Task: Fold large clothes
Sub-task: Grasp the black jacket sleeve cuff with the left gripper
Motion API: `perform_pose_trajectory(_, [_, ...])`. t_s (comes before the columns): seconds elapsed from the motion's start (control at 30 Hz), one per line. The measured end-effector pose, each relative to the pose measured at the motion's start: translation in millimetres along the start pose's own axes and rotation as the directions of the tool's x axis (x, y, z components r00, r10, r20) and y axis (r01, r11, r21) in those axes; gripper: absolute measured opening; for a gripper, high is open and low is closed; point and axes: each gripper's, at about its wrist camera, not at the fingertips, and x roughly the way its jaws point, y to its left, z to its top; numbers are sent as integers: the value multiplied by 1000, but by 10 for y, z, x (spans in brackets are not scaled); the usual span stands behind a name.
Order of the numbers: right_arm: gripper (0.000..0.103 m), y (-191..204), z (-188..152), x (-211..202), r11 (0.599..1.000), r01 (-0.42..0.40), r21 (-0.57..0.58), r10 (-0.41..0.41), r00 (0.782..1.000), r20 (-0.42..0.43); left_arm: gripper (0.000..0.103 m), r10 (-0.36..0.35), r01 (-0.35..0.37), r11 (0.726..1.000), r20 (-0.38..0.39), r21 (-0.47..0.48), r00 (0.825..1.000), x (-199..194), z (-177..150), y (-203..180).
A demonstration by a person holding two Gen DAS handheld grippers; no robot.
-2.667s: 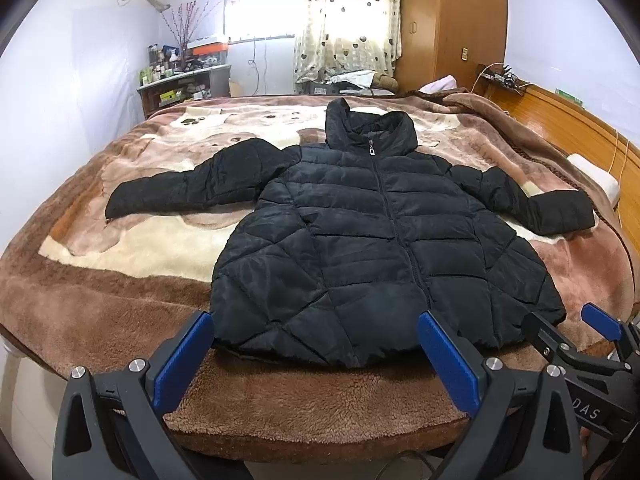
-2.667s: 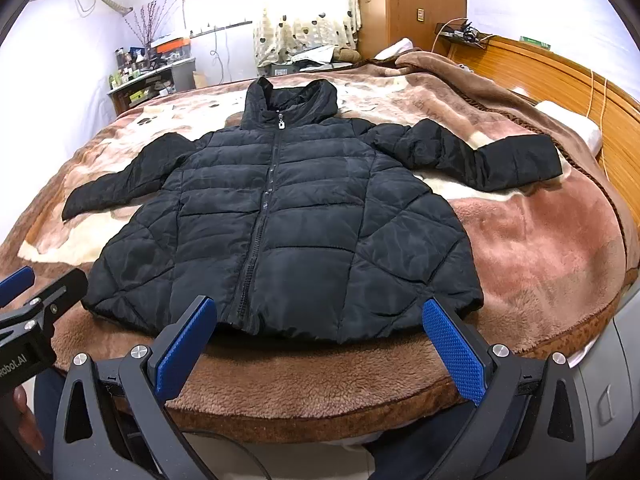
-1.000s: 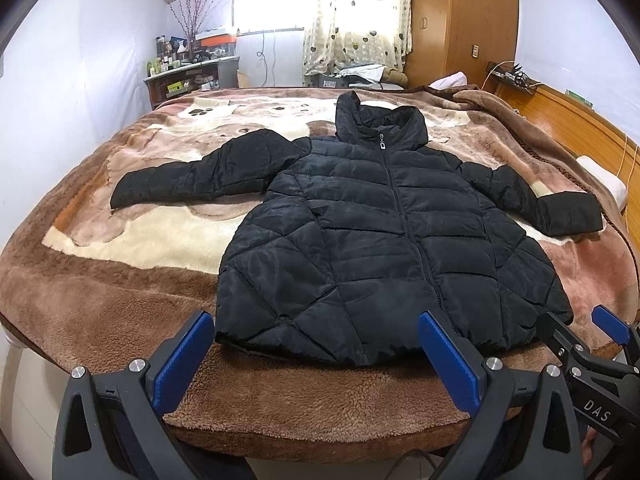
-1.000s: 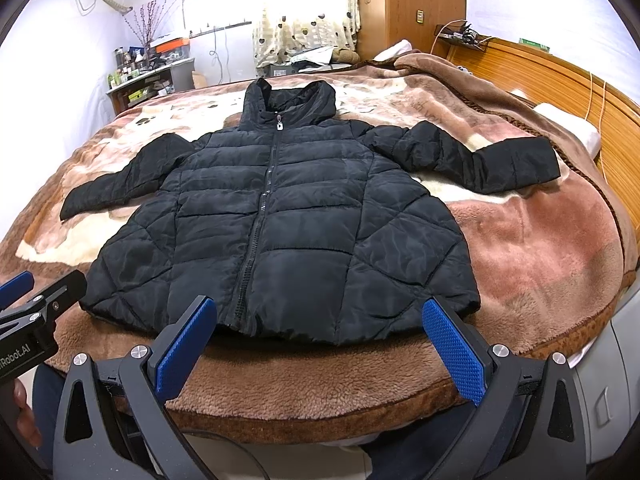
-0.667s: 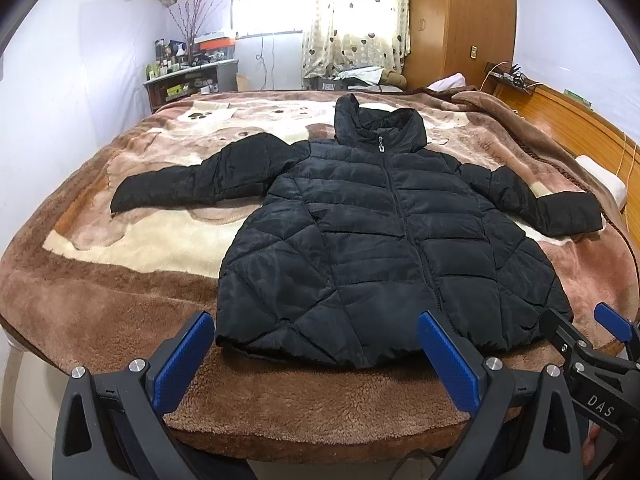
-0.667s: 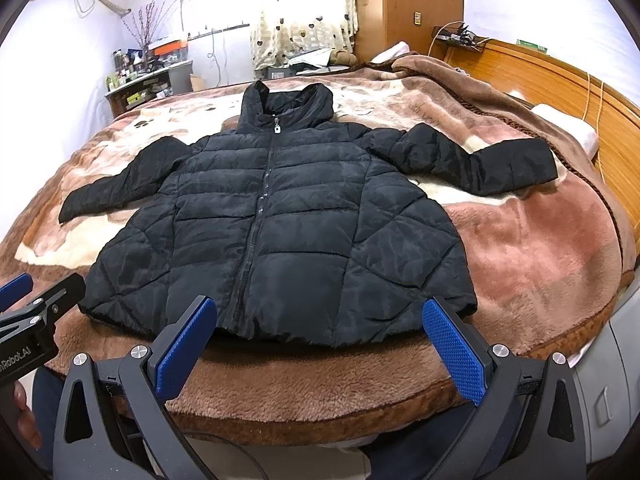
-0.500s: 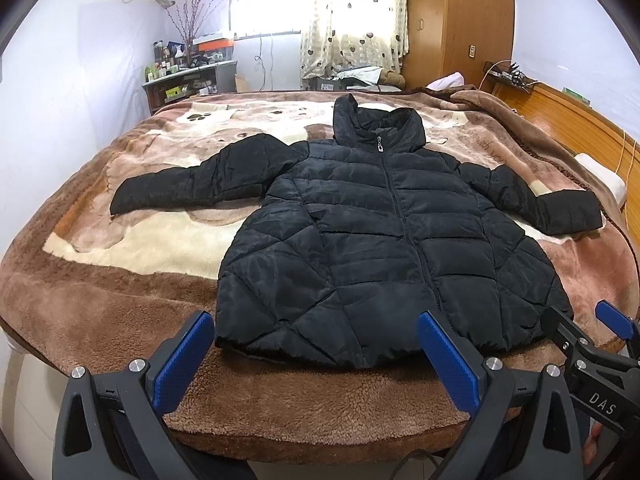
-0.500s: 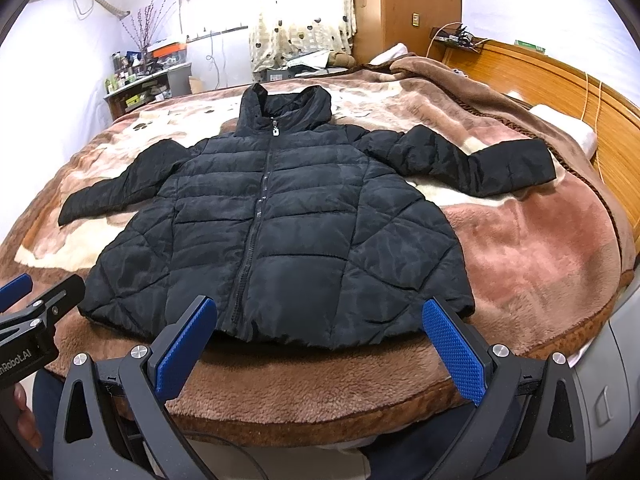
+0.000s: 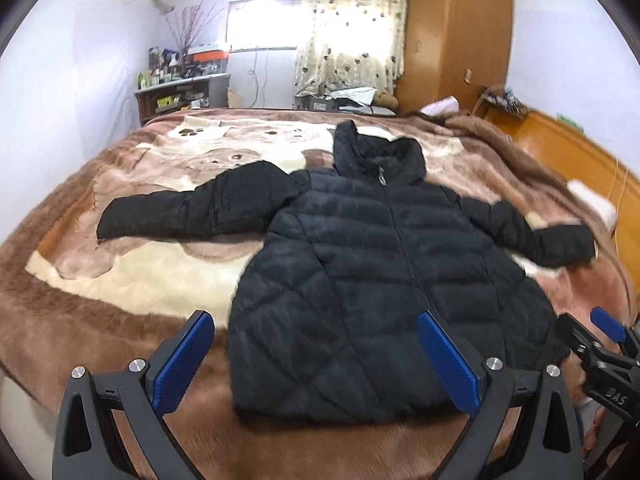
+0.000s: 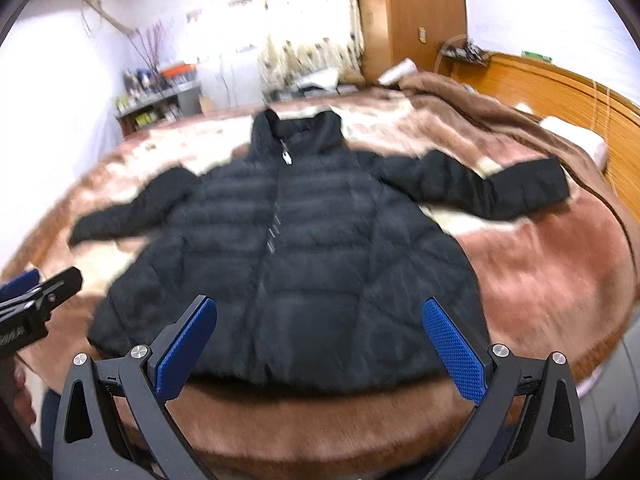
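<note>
Black puffer jacket lying spread on brown blanket; left gripper and right gripper hovering, fingers wide apart

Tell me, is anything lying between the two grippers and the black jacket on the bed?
Nothing visible does. The jacket lies flat on the blanket, sleeves spread, with nothing on top of it. The left gripper and right gripper are both open near its bottom hem, with only bare blanket in front of them.
</note>
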Motion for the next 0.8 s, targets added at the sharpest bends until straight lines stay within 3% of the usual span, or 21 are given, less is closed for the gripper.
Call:
perform_pose_trajectory(0.1, [102,76,194,125,998,-62,-29,63,997,53,103,-33,35,996,16,-83,999,240,249,434])
perform_pose_trajectory(0.27, [102,320,488,497,989,-110,-100,113,993,30,103,4,-6,982,-8,-188,1000,698,543,1139])
perform_pose_trajectory(0.4, [102,470,635,844,984,-135,-117,136,991,0,103,-38,17,934,-52,-357,998,1191,673,1864])
perform_pose_trajectory(0.47, [102,548,695,1020,983,-136,-119,136,991,-12,103,21,-49,906,-72,-421,997,1386,701,2150])
perform_pose_trajectory(0.57, [102,674,750,1216,982,-124,-144,122,992,-23,103,29,-71,844,-88,-531,996,1703,719,2579])
perform_pose_trajectory(0.63, [102,753,793,1361,979,-136,-150,131,990,-44,103,13,-67,822,-100,-566,995,1852,731,2748])
perform_pose_trajectory(0.73, [102,855,829,1574,978,-140,-154,132,989,-63,103,74,-135,818,-130,-559,989,2089,783,2922])
perform_pose_trajectory(0.8, [102,947,843,1707,976,-141,-169,129,988,-81,103,74,-148,796,-149,-587,986,2235,813,3065])
